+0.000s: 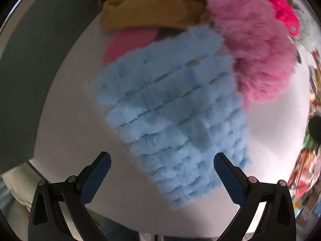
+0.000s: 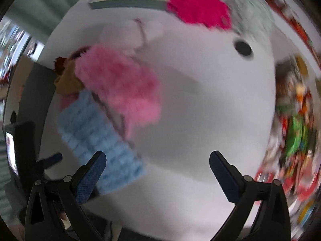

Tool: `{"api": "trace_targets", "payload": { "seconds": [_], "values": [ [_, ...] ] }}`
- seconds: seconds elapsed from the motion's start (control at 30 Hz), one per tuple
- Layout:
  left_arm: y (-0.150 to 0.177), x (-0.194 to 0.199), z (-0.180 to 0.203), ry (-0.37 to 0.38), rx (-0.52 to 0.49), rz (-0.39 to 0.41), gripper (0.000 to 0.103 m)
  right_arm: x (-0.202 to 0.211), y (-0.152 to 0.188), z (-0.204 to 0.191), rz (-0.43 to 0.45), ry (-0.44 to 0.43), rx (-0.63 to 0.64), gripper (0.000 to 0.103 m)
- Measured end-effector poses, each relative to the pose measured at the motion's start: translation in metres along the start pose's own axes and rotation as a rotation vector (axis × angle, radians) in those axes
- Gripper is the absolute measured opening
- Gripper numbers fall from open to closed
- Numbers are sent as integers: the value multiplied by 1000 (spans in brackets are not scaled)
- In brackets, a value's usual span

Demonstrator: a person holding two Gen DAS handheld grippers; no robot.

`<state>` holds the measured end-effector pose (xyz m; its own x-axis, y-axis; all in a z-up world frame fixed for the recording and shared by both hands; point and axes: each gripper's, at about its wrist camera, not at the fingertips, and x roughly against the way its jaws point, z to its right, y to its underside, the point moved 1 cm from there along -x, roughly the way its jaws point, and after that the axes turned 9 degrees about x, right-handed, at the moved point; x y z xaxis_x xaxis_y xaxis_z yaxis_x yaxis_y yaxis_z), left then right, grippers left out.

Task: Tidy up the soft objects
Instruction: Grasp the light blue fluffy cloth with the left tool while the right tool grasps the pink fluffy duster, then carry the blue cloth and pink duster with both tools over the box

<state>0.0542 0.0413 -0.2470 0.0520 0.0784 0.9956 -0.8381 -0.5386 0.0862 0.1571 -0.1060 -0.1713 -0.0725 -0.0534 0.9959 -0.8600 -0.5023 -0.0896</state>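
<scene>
Soft objects lie bunched on the white tabletop [image 1: 66, 104]: a fluffy blue cloth [image 1: 176, 116] with tufted rows stretches from the middle of the left wrist view down toward its lower centre, and a shaggy pink piece [image 1: 254, 52] touches its upper right edge. Above them, at the top of the frame, a mustard yellow fabric [image 1: 152, 10] lies across a flat pink cloth [image 1: 128, 42], and a bright magenta fuzzy item [image 1: 284, 10] sits in the upper right. The left gripper [image 1: 162, 176] hovers over the near end of the blue cloth, its jaws spread wide and grasping nothing. In the right wrist view, which is blurred, the same blue cloth runs along the left side with the pink piece above it. The right gripper [image 2: 158, 172] is likewise released, wide apart over bare tabletop, well right of the pile. A black round spot [image 2: 243, 48] shows on the tabletop at upper right.
</scene>
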Motion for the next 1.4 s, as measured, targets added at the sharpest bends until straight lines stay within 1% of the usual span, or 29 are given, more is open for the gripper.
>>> {"api": "trace_targets", "payload": {
  "seconds": [0.17,0.23,0.3,0.43,0.5,0.53,0.57,0.6,0.63,0.67,0.7,0.73,0.77,0.8,0.83,0.87,0.93,1.03,1.17,1.27,1.33,1.4],
  "values": [
    [-6,-14,-4,-12,53,-19,103,-20,-42,-26,30,25,177,103],
    [-7,-19,-4,-18,63,-26,103,-29,-54,-34,19,32,223,103],
    [-7,-19,-3,-32,61,-17,103,-40,-66,-39,11,38,249,103],
    [-5,-18,-3,-37,79,-12,103,-57,-80,-45,-10,48,284,102],
    [-5,-18,-4,-41,80,-24,103,-66,-85,-46,-32,39,288,102],
    [-6,-19,-4,-42,85,-43,103,-70,-86,-45,-46,31,282,98],
    [-10,-19,-2,-43,84,-64,103,-73,-87,-42,-59,17,266,90],
    [-11,-19,-2,-44,74,-79,103,-74,-87,-41,-65,4,254,61],
    [-20,-18,1,-41,65,-78,101,-75,-87,-40,-75,-1,247,48],
    [-20,-15,2,-39,51,-68,94,-75,-86,-38,-86,9,243,47],
    [-18,-10,5,-34,20,-51,82,-73,-84,-37,-88,12,239,43],
    [-24,-4,8,-31,-9,-39,74,-70,-83,-36,-85,2,236,42],
    [-22,1,11,-26,-41,-29,56,-64,-79,-35,-81,-15,234,42],
    [-19,5,15,-9,-78,-28,32,-60,-76,-33,-78,-25,229,42],
    [-18,7,16,5,-96,-35,22,-56,-72,-31,-75,-35,219,43],
    [-16,9,16,20,-108,-48,17,-51,-68,-27,-74,-54,197,43],
    [-14,17,12,65,-126,-53,11,-46,-61,-20,-77,-83,154,43],
    [-10,38,1,109,-162,-28,11,-37,-44,-12,-77,-122,105,43],
    [-9,65,-19,119,-196,16,11,-25,-18,-4,-66,-164,67,43],
    [-9,85,-35,133,-186,39,11,-20,-2,0,-68,-190,25,43],
    [-7,93,-51,142,-181,56,11,-18,3,8,-69,-203,3,43],
    [0,99,-52,142,-179,71,11,-14,12,2,-69,-209,-7,43]
  ]
}}
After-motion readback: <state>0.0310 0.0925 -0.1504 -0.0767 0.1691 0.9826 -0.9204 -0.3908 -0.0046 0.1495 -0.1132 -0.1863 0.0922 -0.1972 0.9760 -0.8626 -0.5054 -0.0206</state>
